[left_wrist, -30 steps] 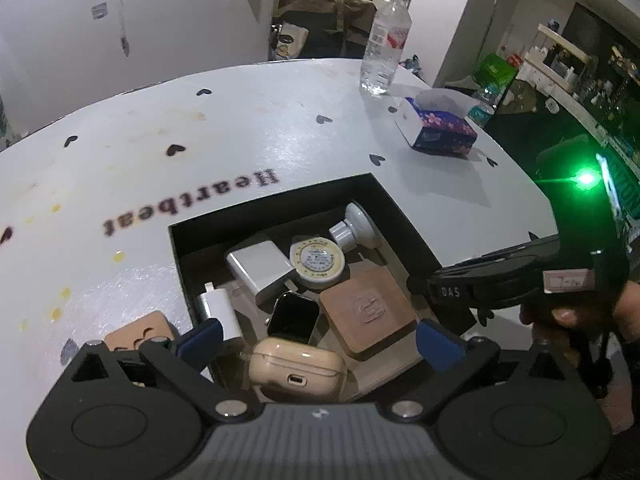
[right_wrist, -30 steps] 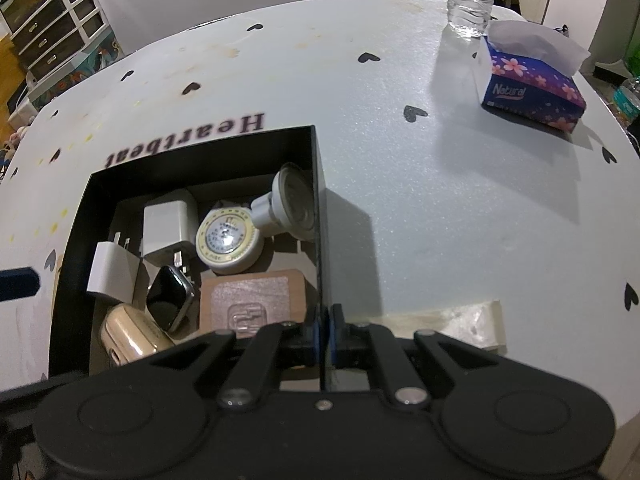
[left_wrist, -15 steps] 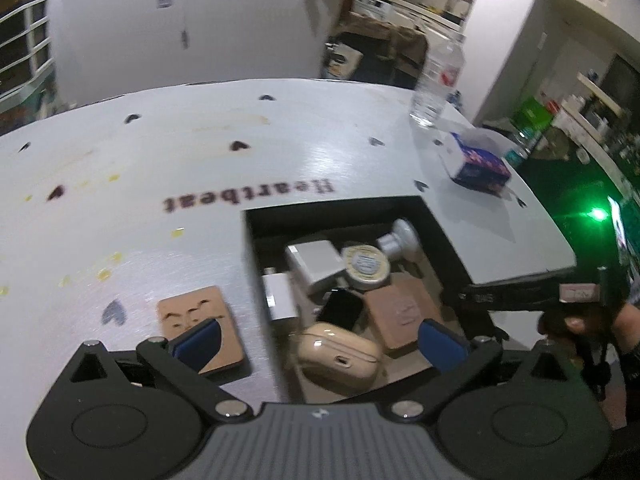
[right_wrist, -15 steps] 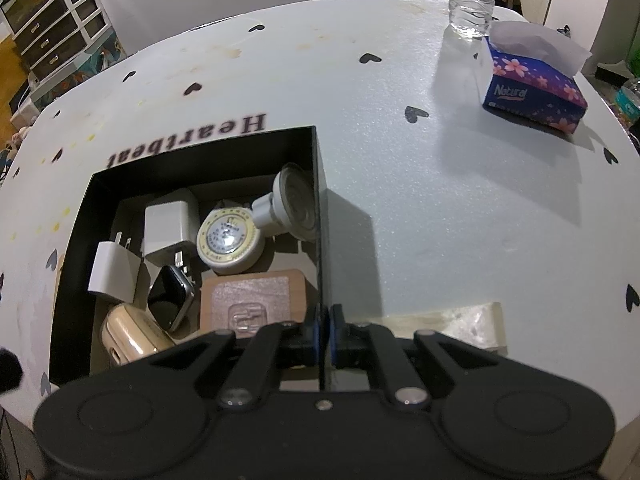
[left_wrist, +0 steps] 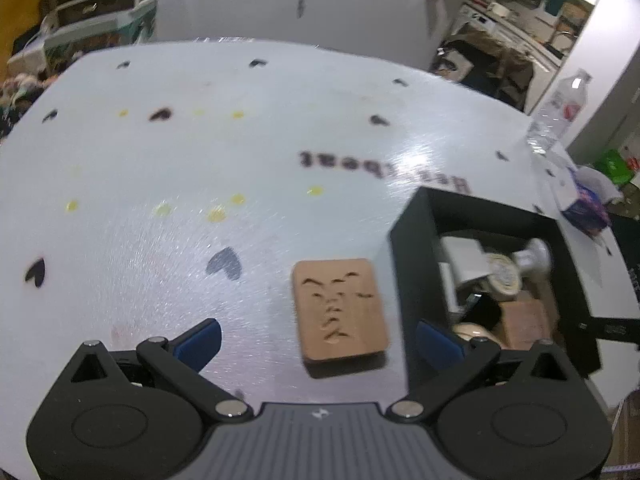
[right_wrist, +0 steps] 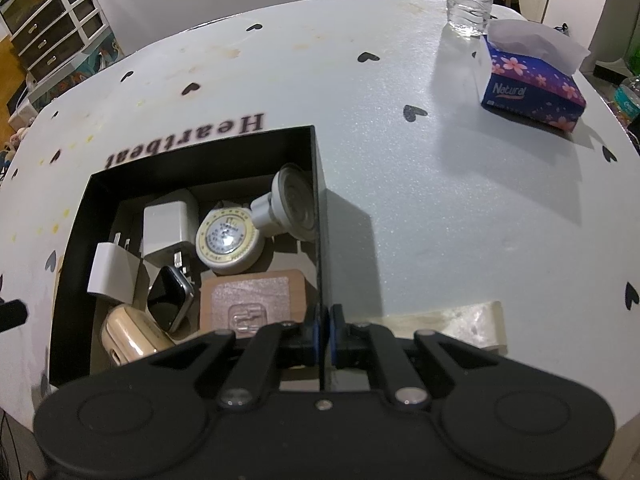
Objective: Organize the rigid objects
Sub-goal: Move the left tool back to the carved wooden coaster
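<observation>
Our left claw (left_wrist: 318,340) has swung away from over the black open-topped cardboard box (left_wrist: 416,240) and now hangs wide open and empty above the flat tan wooden tile with carved marks (left_wrist: 340,312), which lies on the white heart-print table (left_wrist: 200,160) just beside the box's wall. We judge this tile the next pick. Our right claw (right_wrist: 324,330) stays pinched shut on the box's thin wall, steadying it.

My left wrist view looks steeply down from close above the desk (left_wrist: 168,168), just left of the black box (left_wrist: 412,248). My right wrist view looks down over the box's right wall (right_wrist: 318,216). Both views share the box and desk.
</observation>
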A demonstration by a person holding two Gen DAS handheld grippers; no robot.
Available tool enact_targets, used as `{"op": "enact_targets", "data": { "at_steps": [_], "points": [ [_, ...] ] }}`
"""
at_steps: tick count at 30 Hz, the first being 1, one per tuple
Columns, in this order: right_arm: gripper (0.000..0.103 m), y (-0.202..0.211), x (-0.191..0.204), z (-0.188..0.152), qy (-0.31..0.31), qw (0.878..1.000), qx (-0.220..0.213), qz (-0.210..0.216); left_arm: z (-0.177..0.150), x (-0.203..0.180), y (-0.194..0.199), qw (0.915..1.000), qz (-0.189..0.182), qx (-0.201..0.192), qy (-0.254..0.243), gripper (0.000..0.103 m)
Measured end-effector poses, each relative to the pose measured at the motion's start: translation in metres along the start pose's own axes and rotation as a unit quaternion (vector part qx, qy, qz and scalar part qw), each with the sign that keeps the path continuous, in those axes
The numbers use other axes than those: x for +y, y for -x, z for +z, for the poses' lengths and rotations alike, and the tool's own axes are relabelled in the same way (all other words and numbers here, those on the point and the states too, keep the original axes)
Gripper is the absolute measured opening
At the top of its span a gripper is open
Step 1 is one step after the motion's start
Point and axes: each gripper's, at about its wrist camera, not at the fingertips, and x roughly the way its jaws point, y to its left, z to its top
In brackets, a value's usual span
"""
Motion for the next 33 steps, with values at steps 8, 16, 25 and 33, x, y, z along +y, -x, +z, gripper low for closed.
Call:
{"op": "enact_targets", "data": {
  "at_steps": [8,16,25,33],
  "points": [
    [0.005,-0.001,0.0,0.001,-0.001,1.0,0.002,-0.004,-0.007,0.0,-0.03,0.9979,-0.031,0.03,-0.047,0.085],
    [0.005,-0.001,-0.001,0.0,-0.006,1.0,0.002,-0.005,-0.017,-0.009,-0.041,0.9941,-0.043,0.031,-0.094,0.084],
    [0.005,-0.001,-0.001,0.001,-0.008,1.0,0.002,-0.006,-0.005,0.012,-0.047,0.995,0.023,0.008,-0.097,0.084],
    [0.005,-0.001,-0.001,0.001,-0.008,1.0,0.002,-0.006,0.012,0.031,-0.045,0.9971,0.013,0.007,-0.075,0.084]
  ]
}}
